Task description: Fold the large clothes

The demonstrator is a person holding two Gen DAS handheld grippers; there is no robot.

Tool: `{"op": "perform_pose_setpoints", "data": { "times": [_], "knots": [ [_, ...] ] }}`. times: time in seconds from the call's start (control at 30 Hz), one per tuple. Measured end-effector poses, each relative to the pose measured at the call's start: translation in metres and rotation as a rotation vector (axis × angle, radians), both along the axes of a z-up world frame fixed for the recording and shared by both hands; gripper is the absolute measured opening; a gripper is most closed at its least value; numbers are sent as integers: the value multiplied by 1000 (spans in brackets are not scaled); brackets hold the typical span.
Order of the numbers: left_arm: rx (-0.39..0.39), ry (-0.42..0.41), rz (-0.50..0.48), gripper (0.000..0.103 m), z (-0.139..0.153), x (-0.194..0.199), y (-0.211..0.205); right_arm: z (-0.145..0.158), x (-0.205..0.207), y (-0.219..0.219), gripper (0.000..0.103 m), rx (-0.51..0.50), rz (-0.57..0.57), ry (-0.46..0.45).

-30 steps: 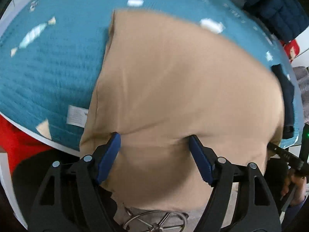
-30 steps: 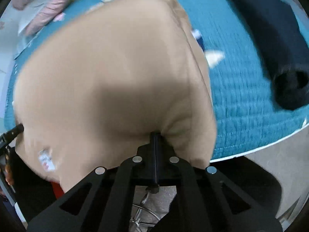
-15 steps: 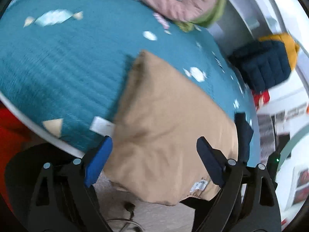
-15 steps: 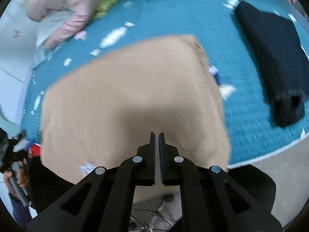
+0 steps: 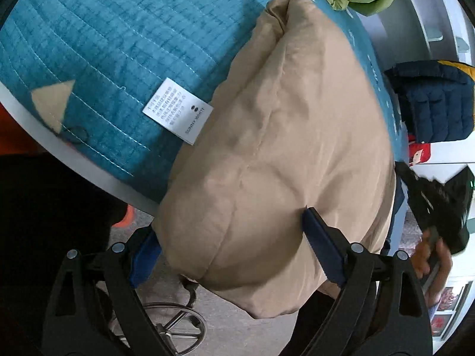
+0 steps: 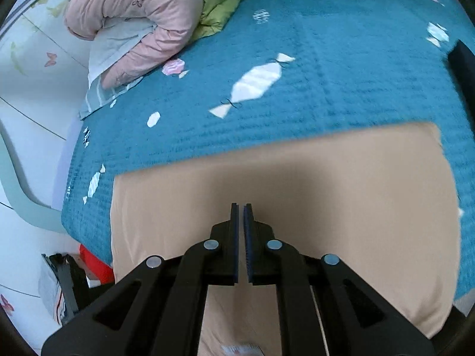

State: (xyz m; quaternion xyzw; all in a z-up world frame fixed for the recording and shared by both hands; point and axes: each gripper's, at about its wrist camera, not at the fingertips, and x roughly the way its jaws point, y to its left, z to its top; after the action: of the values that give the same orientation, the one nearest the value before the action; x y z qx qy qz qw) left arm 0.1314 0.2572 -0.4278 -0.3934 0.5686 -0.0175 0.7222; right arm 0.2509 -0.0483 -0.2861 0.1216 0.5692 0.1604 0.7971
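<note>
A large tan garment (image 5: 291,136) lies folded on the teal quilt (image 5: 98,44), its near end hanging over the bed edge. A white care label (image 5: 177,109) sticks out at its left side. My left gripper (image 5: 231,231) is open, its blue pads either side of the hanging end, the left pad partly hidden behind the cloth. In the right wrist view the same tan garment (image 6: 326,184) lies flat under my right gripper (image 6: 240,207), whose jaws are almost together with nothing between them.
A pink and green duvet (image 6: 142,14) is heaped at the bed's far corner. A dark garment (image 6: 463,68) lies at the right edge. A navy puffer jacket (image 5: 436,101) is beyond the bed. A chair base (image 5: 178,329) stands on the floor below.
My right gripper let go of the tan garment and pulled back above it, still shut. My left gripper stayed open and moved in close around the garment's hanging near end.
</note>
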Motion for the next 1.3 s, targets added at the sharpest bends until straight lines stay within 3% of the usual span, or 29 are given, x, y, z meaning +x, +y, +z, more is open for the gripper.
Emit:
{"op": "perform_pose_setpoints", "data": {
  "times": [0.17, 0.27, 0.37, 0.4, 0.43, 0.47, 0.63, 0.73, 0.8, 0.87, 0.97, 1.17, 1.27, 1.3],
  "knots": [
    [-16, -18, -3, 80, -2, -5, 9, -26, 20, 10, 3, 22, 7, 40],
    [-16, -24, -18, 79, -3, -8, 21, -59, 31, 11, 0, 51, 3, 134],
    [-12, -33, -22, 73, -1, -1, 17, -78, 39, 3, 0, 104, -34, 161],
    [-10, -42, -30, 69, 1, 1, 16, -79, 40, 2, 0, 115, -51, 175],
    [-12, -54, -38, 56, 5, 4, 15, -76, 40, 3, 0, 108, -48, 180],
    [-11, -71, -49, 49, 10, 5, 13, -69, 39, 4, 0, 93, -35, 175],
    [3, -115, -46, 34, 25, 2, 12, -32, -3, 3, 3, 103, 14, 177],
    [-4, -133, -49, 31, 32, 1, 9, -41, -34, 7, 0, 57, 31, 225],
    [-18, -159, -58, 30, 40, 1, 6, -56, -42, 9, 0, 7, 31, 203],
    [-19, -191, -75, 28, 51, 2, -1, -70, -42, 9, 0, 21, 9, 175],
    [-21, -244, -97, 26, 72, 5, -12, -66, -41, 18, 0, -26, 27, 140],
    [-26, -303, -135, 25, 103, 16, -33, -34, -77, -2, 4, 36, 2, 133],
    [-28, -319, -163, 25, 111, 20, -43, -51, -99, -9, 4, 98, -38, 227],
    [-29, -320, -177, 26, 113, 23, -47, -59, -102, -10, 0, 95, -40, 241]
  ]
}}
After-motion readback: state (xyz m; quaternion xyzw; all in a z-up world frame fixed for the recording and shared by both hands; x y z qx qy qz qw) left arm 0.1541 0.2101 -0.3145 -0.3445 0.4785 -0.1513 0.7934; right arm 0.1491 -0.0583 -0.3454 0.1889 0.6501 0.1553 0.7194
